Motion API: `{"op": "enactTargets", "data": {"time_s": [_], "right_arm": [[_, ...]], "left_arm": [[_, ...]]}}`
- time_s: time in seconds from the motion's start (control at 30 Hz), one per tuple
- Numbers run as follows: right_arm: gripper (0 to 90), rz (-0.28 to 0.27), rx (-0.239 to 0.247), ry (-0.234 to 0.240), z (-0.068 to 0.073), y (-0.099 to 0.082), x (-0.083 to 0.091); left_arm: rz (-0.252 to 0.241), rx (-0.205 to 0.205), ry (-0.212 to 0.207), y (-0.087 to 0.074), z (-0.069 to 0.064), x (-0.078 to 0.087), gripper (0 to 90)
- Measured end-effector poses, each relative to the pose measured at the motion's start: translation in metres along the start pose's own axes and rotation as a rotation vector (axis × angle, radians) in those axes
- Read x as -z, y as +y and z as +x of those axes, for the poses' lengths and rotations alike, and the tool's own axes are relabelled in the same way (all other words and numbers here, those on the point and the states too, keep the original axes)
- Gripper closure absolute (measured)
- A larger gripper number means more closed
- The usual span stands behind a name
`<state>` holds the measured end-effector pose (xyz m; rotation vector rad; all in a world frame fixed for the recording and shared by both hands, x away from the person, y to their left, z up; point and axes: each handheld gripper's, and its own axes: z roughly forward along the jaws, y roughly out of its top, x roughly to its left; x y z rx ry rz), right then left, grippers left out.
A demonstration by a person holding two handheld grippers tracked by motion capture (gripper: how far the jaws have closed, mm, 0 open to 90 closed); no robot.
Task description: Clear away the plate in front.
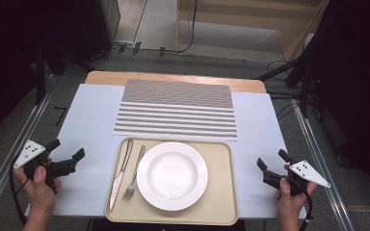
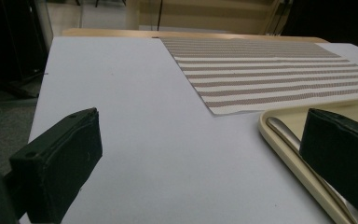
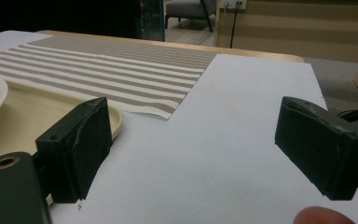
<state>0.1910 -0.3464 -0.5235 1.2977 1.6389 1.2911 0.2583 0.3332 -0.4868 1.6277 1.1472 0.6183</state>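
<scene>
Both grippers, left gripper and right gripper, sit wide open with nothing in them; we've got them either side of the tray, near its knife and plate.

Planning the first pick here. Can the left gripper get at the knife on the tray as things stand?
Probably yes. The left gripper is open beside the tray, and the knife lies along the tray's near-left side with only bare tabletop between; the low rim is the one hurdle.
</scene>
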Motion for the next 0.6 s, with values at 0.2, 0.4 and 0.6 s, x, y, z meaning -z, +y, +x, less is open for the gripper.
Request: {"op": "enactTargets", "data": {"time_s": [0.2,0.4,0.6], "right_arm": [[12.1,0.002,0.003,0.0,-0.0038,0.0,-0.0005],[11.6,-0.001,0.002,0.003,-0.0044,-0.0005,-0.001],[11.1,0.001,-0.006,0.006,-0.0036,0.0003,-0.0003]], "left_arm": [[0.015,0.004,-0.004,-0.0049,0.004,-0.0016,0.0],[0.024,0.009,0.0,-0.007,0.0052,-0.0027,0.0],[0.027,0.004,0.004,-0.0069,0.0032,-0.0033,0.0]]}}
